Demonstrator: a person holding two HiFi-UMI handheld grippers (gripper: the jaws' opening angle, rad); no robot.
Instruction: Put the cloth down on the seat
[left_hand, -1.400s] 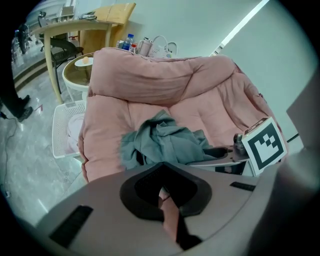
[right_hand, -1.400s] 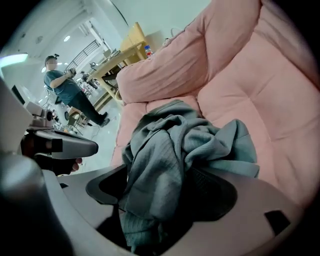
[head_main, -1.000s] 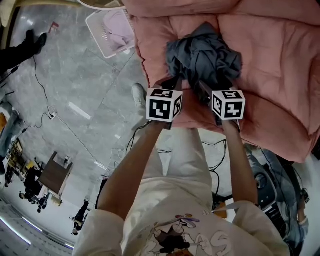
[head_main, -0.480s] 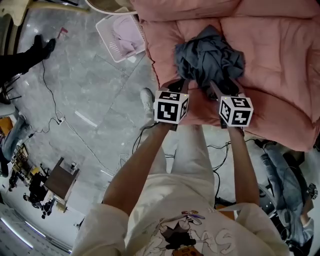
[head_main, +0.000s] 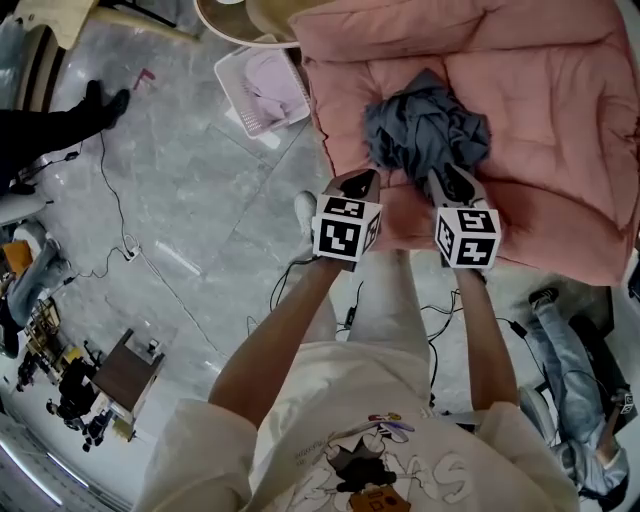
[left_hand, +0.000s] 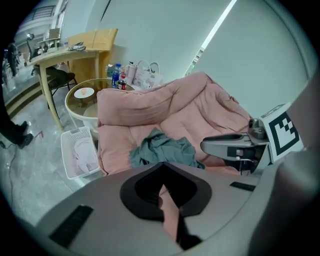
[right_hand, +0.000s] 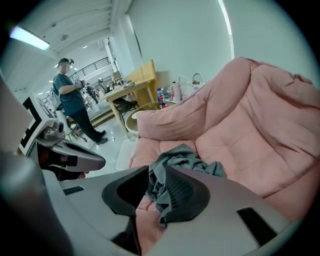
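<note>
Pink seat bears the cloth; right tool closing on a fold, left tool together, empty; I'd release before backing off.

The cloth lies on the seat, near its front edge. A basket stands on the floor just left of the seat. Behind the basket stands a round table, with bottles beyond it.
</note>
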